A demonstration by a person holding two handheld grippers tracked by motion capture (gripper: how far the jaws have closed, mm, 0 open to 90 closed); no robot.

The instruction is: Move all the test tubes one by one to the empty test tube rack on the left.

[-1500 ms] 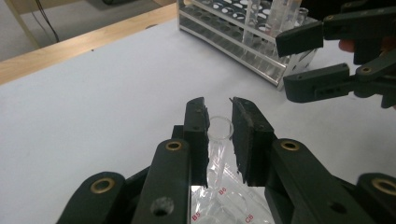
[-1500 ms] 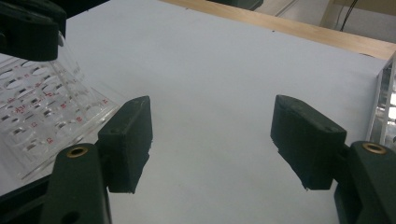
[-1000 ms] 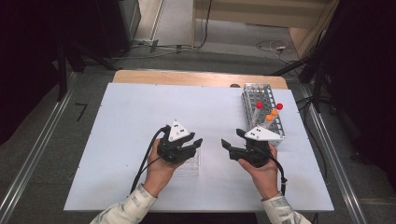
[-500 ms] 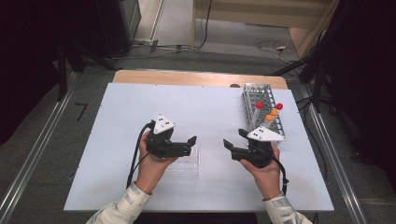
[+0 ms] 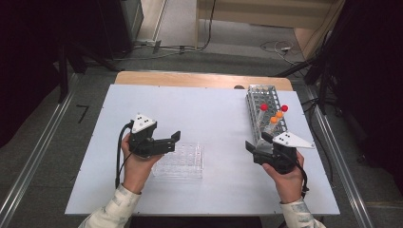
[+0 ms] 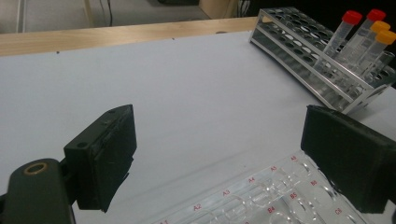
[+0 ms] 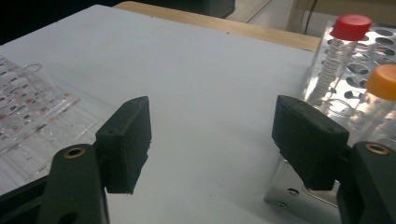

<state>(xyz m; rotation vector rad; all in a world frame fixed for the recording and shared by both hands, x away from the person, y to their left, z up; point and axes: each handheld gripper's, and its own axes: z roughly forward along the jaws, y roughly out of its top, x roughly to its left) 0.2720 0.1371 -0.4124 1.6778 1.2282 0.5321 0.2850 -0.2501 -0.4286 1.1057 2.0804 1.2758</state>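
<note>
the white rectangular table top [image 5: 204, 109] has bare room across its far half and down its left side; its wooden far edge [image 5: 190, 79] sits behind, and metal floor rails [image 5: 28, 156] run past both sides. the near edge is where the two sleeved forearms come in.

the clear plastic well tray with red lettering [image 5: 183, 160] lies flat near the middle of the near half, apart from every table edge. the left gripper [image 5: 175, 140] is held level just to the tray's left, its tips over the tray's far left corner. its jaws have just been opening and now stand wide apart with nothing between them. in the left gripper view [image 6: 219, 158] the tray [image 6: 261, 196] lies below and ahead of the spread pads, not touched by them.

the silver metal tube rack [image 5: 266, 111] stands along the right side, close to the right table edge, holding two red-capped tubes [image 5: 264, 108] and two orange-capped tubes [image 5: 274, 119]. the right gripper [image 5: 256, 142] is held at the rack's near end, pointing left toward the open middle, jaws spread wide and empty. in the right gripper view [image 7: 212, 140] the rack [image 7: 355, 70] is just beside the right jaw, whether touching i cannot tell, and the tray [image 7: 28, 107] lies well off to the left.
</note>
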